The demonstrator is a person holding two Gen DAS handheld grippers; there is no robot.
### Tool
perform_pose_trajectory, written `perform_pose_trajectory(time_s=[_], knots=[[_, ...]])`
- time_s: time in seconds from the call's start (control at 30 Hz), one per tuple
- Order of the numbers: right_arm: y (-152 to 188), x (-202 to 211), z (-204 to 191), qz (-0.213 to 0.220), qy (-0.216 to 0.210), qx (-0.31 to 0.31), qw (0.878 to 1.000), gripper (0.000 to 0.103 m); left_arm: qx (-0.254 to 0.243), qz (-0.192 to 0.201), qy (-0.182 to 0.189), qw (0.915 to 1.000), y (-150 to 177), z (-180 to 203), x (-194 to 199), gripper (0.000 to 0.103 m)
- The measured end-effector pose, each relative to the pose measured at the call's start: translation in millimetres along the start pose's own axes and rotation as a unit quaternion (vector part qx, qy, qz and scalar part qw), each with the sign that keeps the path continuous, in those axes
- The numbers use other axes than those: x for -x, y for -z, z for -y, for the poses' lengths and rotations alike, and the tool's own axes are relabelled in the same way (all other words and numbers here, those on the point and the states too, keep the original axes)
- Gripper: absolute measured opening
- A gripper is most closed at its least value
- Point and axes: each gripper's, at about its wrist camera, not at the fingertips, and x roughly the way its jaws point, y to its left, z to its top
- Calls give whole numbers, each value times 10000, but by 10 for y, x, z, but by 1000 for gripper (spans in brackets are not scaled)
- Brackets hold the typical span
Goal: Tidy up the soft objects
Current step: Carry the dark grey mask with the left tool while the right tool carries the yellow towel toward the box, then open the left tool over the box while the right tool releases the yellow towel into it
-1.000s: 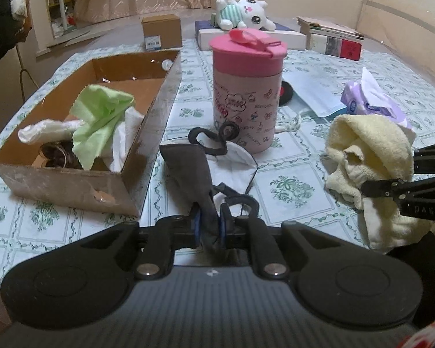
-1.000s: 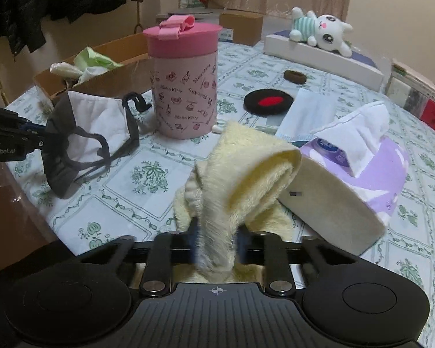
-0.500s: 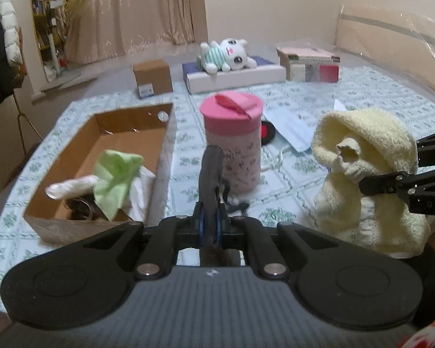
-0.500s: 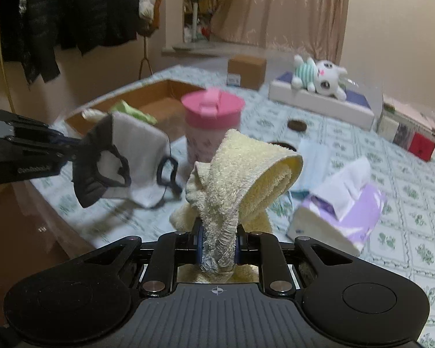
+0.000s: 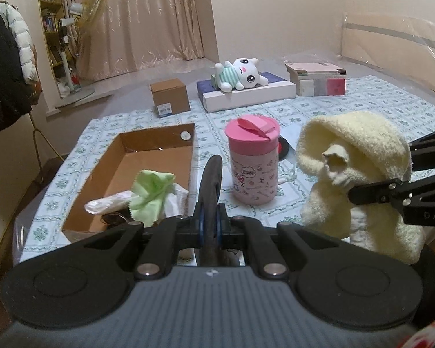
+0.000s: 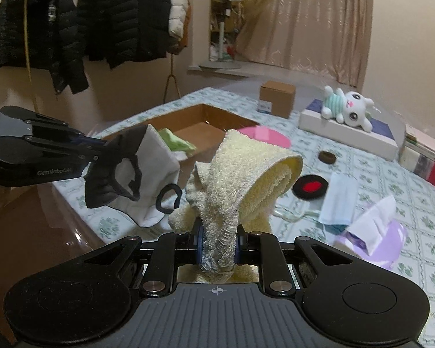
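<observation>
Left gripper (image 5: 210, 220): clamped on the mask (image 6: 130, 171), held in the air near the box (image 5: 148, 156).
Right gripper (image 6: 217, 245): clamped on the towel (image 6: 246, 179), clear of the table (image 6: 377, 203).
Done: green cloth (image 5: 150, 191) and white cloth already boxed.
Left: mask and towel — not yet in; blue mask (image 6: 337, 198) on the table.

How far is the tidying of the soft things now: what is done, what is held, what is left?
Done: a green cloth and white cloths lie in the cardboard box. In hand: the left gripper is shut on a grey and white face mask, the right gripper on a yellow towel, both above the table. Left: the plush toy, a light blue mask and the tissue pack.
</observation>
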Motion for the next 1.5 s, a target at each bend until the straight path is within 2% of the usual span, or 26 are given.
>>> perform_pose_trajectory(time_s=[0.33,0.6,0.8,1.03,1.2,1.37,1.5], knots=[[-278,-207,-255,61,-398,264,9988,19,28,259,-176,9995,-197,-478,205,6],[-846,-567,-373,235,-676,396,9966,19,-61,497,-344,9982,-598,-972,78,6],[-1389,-1039,-276,332,-726,319,9963,19,-162,508,-462,9975,-929,-1261,-292,6],[-1870,-1726,-31,203,-607,-42,9979,19,-267,280,-387,9985,-1147,-1458,-900,6],[-2063,-2187,146,-78,-553,-272,9981,19,-300,120,-352,9989,-1204,-1580,-1340,6],[-2165,-2593,238,-353,-186,-381,9985,19,-332,-39,-407,9986,-1184,-1676,-1729,6],[-2194,-2834,273,-534,-121,-502,9972,19,-336,-171,-429,9984,-1120,-1735,-1974,6]])
